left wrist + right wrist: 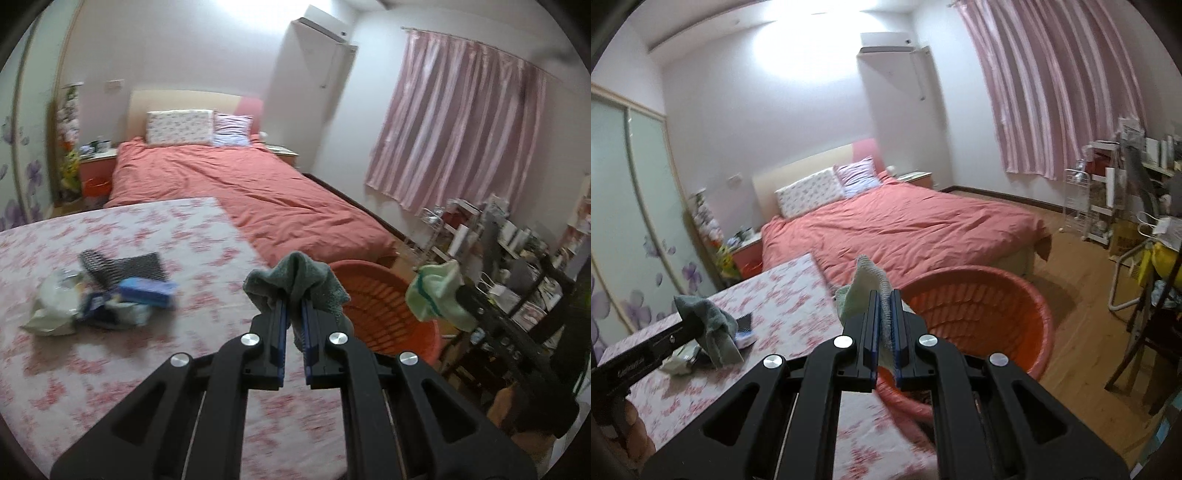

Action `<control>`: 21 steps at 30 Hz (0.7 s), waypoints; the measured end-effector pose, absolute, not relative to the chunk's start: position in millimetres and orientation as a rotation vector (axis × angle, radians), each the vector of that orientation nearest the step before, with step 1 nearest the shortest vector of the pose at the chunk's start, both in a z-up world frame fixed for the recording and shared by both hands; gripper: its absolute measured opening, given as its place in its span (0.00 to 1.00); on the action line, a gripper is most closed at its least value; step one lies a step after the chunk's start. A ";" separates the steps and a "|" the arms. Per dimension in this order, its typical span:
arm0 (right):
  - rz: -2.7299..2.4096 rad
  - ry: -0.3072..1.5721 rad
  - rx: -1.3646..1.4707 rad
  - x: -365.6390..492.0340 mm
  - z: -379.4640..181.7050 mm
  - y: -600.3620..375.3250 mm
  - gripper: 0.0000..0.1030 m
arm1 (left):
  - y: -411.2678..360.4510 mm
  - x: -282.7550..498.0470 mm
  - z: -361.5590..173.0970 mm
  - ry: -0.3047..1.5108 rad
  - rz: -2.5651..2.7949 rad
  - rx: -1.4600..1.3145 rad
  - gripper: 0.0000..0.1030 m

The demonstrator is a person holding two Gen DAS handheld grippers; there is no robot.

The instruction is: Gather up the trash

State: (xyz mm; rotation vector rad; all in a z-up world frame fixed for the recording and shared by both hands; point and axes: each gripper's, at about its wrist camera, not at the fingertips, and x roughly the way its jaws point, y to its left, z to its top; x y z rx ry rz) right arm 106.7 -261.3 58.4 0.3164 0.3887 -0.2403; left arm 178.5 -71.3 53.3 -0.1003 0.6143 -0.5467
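A pile of trash [107,295] sits at the left of my flowery table [155,369]. An orange basket [979,314] waits at the lower middle. My left tongs [293,314] pinch a soft grey-green cloth [295,277]. My right tongs [885,317] squeeze a light green cloth [866,284] above the basket's rim.

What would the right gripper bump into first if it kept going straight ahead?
Probably the orange basket. The right gripper, shut on a light green cloth, points slightly downward over the basket's near rim. Depth is unclear; it might pass over toward the bed.
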 end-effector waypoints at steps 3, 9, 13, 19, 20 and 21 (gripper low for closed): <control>-0.267 0.378 0.334 107.9 56.1 -275.7 0.06 | -95.7 182.2 52.0 0.622 -0.589 -0.091 0.08; -0.292 0.365 0.355 115.6 49.8 -297.4 0.06 | -139.8 191.4 45.8 0.634 -0.663 -0.068 0.08; -0.299 0.362 0.368 119.4 45.9 -306.5 0.06 | -167.4 199.4 36.7 0.652 -0.698 -0.049 0.08; -0.307 0.361 0.406 125.3 39.8 -325.4 0.06 | -196.5 216.0 18.3 0.698 -0.717 -0.034 0.08; -0.307 0.362 0.414 127.2 38.5 -328.8 0.06 | -202.5 220.8 13.4 0.711 -0.718 -0.032 0.08; -0.307 0.363 0.425 129.5 36.9 -333.2 0.06 | -206.2 223.4 9.7 0.718 -0.719 -0.031 0.08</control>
